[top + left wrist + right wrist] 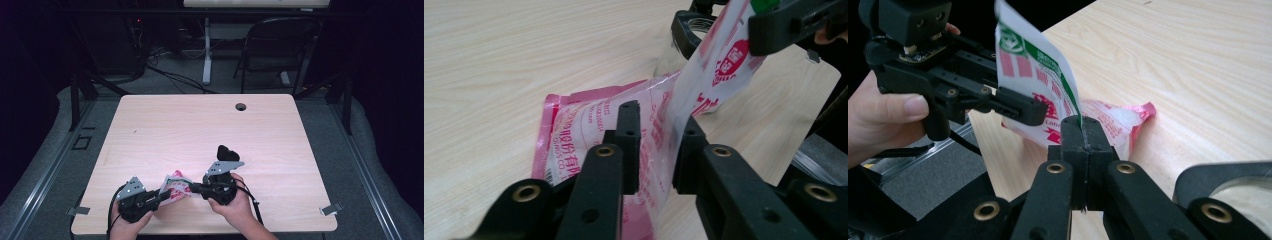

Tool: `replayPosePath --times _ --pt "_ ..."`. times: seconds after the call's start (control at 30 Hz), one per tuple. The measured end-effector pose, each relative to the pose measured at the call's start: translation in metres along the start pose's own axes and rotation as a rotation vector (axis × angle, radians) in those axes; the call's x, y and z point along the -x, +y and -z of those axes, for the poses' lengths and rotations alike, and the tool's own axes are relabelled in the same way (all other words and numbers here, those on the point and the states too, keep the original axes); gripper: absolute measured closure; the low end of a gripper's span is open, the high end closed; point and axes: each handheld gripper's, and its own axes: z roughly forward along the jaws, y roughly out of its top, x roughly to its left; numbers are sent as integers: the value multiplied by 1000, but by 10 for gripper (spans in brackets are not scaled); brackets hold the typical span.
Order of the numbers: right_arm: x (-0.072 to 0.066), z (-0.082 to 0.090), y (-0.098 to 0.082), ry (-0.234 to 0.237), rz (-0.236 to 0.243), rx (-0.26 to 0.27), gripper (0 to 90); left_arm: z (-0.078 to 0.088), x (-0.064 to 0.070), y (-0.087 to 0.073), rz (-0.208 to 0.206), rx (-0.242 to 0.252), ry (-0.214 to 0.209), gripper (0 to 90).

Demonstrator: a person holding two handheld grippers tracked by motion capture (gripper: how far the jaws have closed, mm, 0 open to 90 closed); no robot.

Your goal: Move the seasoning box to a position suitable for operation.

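Right gripper [1081, 131] jaws, bottom centre, pinch the printed plastic bag's [1048, 75] edge. Left gripper [659, 147] jaws slightly spread, bag between them on the wooden table [200, 125].

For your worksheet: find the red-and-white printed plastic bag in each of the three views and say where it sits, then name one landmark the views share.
High view: the plastic bag lies near the table's front edge, between the left gripper and right gripper.
Left gripper view: centre, running up to the top right.
Right gripper view: centre, rising from the shut jaws.
Shared landmark: the light wooden table.
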Motion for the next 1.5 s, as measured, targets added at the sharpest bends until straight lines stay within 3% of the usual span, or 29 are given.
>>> replayPosePath --times 0.13,0.27,0.63,0.83,0.97,1.03,1.17,1.3,1.5 --pt "-2 -1 11 -5 29 -6 900 3 -2 0 -13 4 5 785" --pt "-5 -3 22 0 49 -3 900 6 -1 3 -33 16 13 895" --pt "-13 1 52 -15 86 50 900 12 -1 17 -67 64 35 900" --pt "-6 1 52 -35 82 31 894 9 -7 16 -18 60 16 900" --pt "-1 -4 46 -25 66 24 736 9 -10 17 15 71 5 900" --pt "-1 -7 44 -9 62 22 706 8 -10 18 20 76 2 900" --pt "-1 -15 44 -22 75 5 671 6 -8 20 15 84 -6 900" --pt "2 -21 44 -30 71 -8 709 5 -7 21 7 82 -5 900" --pt "5 -29 44 18 32 -4 892 4 -8 20 4 76 0 900"
